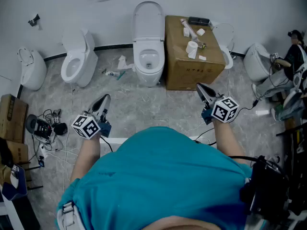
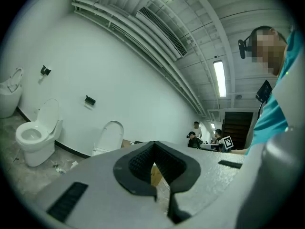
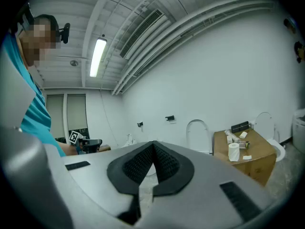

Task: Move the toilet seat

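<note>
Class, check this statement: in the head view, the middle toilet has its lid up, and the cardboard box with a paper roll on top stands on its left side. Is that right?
Not quite. The head view shows the cardboard box on the right side of the middle toilet, not the left. The lid is up, and the paper roll stands on the box.
</note>
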